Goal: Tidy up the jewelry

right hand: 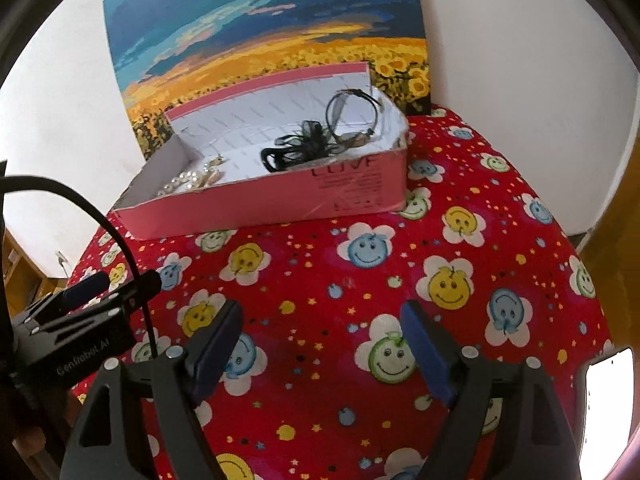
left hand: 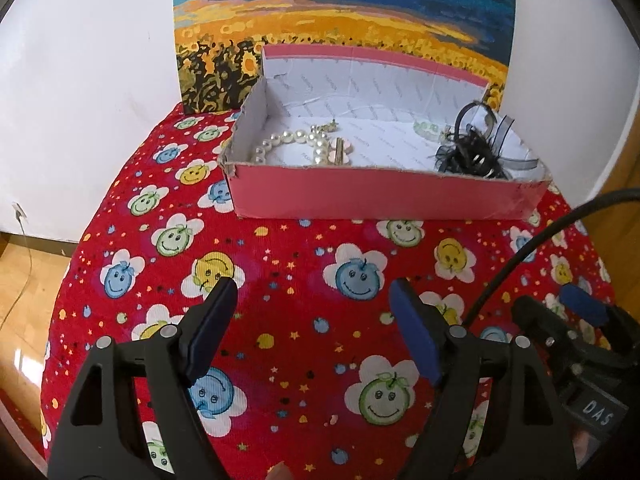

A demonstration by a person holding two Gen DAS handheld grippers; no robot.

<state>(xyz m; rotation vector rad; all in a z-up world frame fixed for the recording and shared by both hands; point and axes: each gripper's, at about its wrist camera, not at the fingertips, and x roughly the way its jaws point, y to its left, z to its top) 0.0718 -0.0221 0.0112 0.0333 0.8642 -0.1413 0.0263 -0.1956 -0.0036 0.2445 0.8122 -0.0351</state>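
The left claw (left hand: 312, 312) stands spread with nothing between its 2 blue pads, hanging over the red smiley-face cloth (left hand: 304, 360) that covers the surface. The right claw (right hand: 322, 340) is spread and empty too, just beside the left one; its body reads "DAS" in the left view, and the left one's body reads "Cenrobot.AI" in the right view. Beyond both sits a pink box (left hand: 384, 196), open on top, with "LUVF" faintly printed on its front wall. Inside, a pearl necklace (left hand: 280, 142) lies at its left end and a tangle of black ribbon and cord (left hand: 472, 152) at its right end. Bare cloth lies between the claws and the box's near wall. A sunflower painting (left hand: 340, 12) leans behind the box.
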